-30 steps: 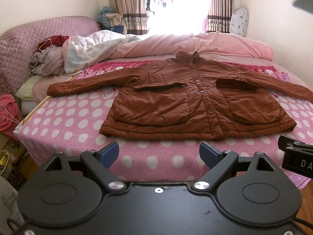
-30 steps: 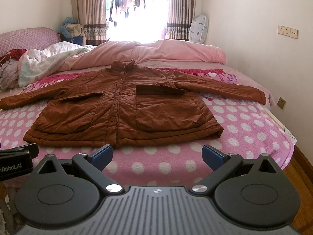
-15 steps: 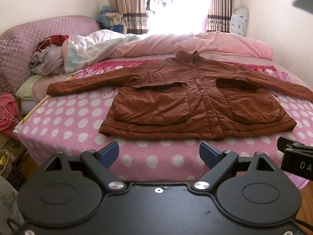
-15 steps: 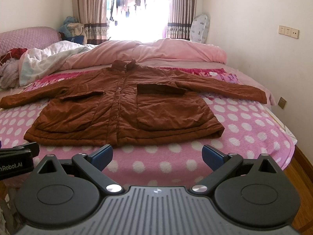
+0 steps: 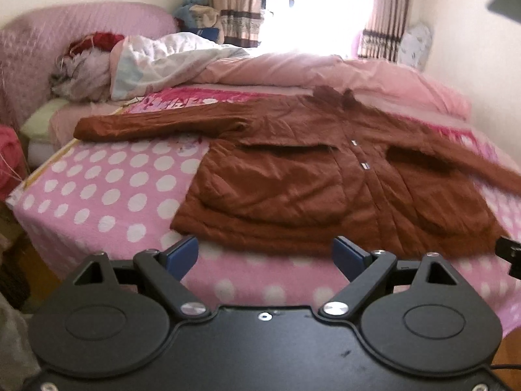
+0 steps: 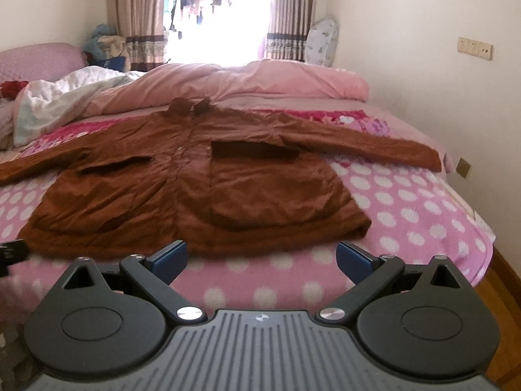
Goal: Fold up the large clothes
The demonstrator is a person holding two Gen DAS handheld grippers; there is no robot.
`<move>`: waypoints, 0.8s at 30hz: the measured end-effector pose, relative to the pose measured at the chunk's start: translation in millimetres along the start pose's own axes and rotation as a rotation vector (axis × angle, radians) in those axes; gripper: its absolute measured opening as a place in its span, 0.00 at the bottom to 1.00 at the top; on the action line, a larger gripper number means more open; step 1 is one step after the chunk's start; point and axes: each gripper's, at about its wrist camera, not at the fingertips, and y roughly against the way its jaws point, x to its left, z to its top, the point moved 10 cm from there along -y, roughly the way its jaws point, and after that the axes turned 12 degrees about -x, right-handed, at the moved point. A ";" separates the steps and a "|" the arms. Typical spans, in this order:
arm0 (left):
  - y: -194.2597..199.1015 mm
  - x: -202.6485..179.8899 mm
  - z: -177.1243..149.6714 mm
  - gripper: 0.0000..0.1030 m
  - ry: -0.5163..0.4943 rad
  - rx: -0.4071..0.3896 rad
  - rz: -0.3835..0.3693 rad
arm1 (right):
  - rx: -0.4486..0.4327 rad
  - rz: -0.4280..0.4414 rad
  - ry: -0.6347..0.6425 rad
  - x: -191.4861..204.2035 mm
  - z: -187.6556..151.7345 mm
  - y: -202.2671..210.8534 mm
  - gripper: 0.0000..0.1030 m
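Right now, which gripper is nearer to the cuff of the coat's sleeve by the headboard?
Left. The left gripper faces that side of the coat; the right gripper hovers toward the other sleeve.

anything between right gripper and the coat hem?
Only bare polka-dot blanket lies between the open right gripper and the brown coat hem, in the right wrist view.

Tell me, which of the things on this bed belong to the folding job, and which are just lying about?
Part of the job:
brown coat
left gripper
right gripper
polka-dot blanket it lies on

Just lying about:
pink duvet
white quilt
heap of clothes
curtains
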 end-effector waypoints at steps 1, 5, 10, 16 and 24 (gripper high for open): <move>-8.8 10.9 4.4 0.89 0.022 -0.002 0.006 | -0.007 -0.001 0.002 0.3 3.9 -7.3 1.00; -50.4 68.1 26.8 0.89 0.072 -0.051 0.109 | -0.055 0.033 -0.005 6.2 24.4 -43.0 1.00; -120.1 164.9 56.1 0.89 0.281 -0.083 0.175 | -0.080 0.052 -0.001 22.9 50.6 -93.2 1.00; -201.3 275.9 87.7 0.89 0.666 -0.122 0.135 | -0.093 0.118 -0.026 54.2 80.4 -152.0 1.00; -285.6 385.0 101.7 0.84 0.855 -0.188 0.268 | -0.074 0.102 0.017 97.9 98.0 -226.6 1.00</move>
